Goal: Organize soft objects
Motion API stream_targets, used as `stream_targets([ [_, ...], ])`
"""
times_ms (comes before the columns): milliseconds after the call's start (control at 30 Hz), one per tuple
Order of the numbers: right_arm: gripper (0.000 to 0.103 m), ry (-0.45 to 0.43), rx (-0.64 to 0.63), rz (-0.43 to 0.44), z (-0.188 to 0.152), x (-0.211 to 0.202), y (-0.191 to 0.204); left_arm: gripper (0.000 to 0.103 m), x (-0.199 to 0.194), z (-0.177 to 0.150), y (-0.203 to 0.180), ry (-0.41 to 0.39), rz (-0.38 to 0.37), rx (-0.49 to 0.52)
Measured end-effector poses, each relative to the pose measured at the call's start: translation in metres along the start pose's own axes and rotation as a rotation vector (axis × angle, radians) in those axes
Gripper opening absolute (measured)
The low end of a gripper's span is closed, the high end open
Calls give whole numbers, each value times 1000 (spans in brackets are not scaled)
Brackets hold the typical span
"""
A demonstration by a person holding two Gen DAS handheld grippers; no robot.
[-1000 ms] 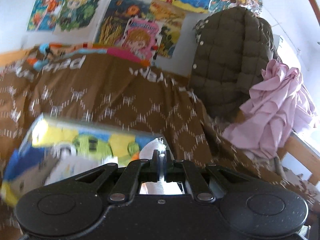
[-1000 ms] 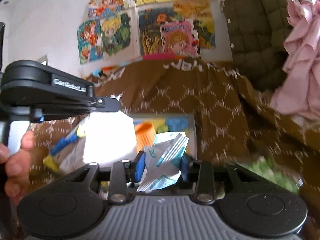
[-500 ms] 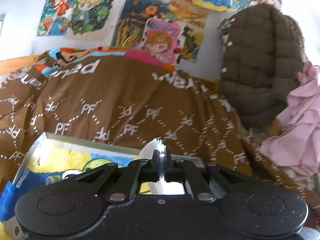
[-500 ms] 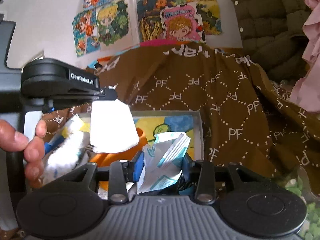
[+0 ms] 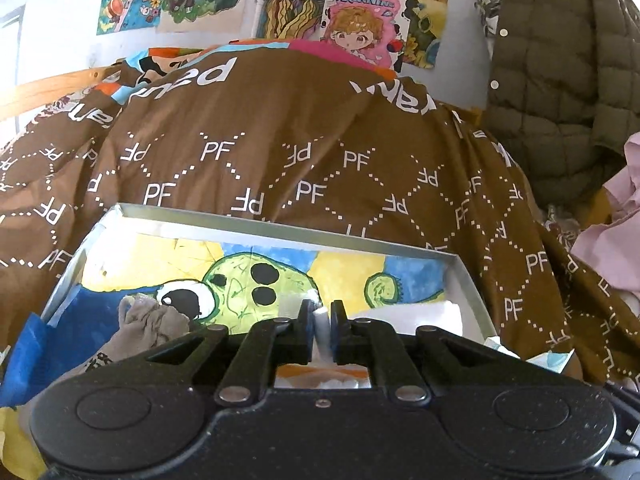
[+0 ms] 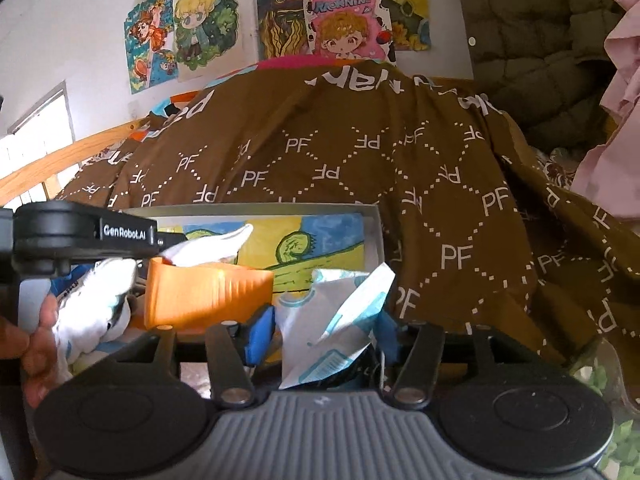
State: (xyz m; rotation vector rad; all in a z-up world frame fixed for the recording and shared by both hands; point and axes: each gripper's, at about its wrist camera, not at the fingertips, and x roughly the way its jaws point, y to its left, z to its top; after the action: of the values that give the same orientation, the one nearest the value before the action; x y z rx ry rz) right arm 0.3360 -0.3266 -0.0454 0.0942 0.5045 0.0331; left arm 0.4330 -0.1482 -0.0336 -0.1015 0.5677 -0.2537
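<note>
Tissue packet between opening right gripper; "GenRobot.AI" on left gripper, "PF" blanket

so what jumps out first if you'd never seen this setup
The brown PF-print blanket fills the middle, with cartoon posters on the wall behind. In front lies a shallow box with a green turtle painting inside, where the right gripper is opening around a white-and-blue packet.

Brown bedcover printed with white "PF" diamonds across the centre of the frame, cartoon posters on the white wall along the top. Olive quilted jacket at upper right, pink garment at the right edge, wooden rail at left.
</note>
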Motion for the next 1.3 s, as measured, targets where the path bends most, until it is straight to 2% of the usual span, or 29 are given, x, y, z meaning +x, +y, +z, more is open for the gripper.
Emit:
stream_targets([
  [367, 84, -34, 50, 19, 8, -29, -9, 29, -25, -4, -7, -8, 0, 8],
  [633, 94, -96, 107, -3, 15, -70, -23, 54, -67, -7, -12, -77, 5, 7],
  [767, 97, -131, 85, -15, 18, -94, -22, 61, -94, -7, -14, -112, 3, -2],
  [833, 100, -153, 80, -12, 20, -108, -22, 69, -109, -8, -16, -138, 7, -1],
  [1000, 103, -210, 89, 0, 20, -141, -16, 77, -153, -16, -21, -196, -6, 7],
  [1300, 103, -234, 108, 8, 6, -188, -3, 94, -223, -36, -28, -275, 12, 66],
])
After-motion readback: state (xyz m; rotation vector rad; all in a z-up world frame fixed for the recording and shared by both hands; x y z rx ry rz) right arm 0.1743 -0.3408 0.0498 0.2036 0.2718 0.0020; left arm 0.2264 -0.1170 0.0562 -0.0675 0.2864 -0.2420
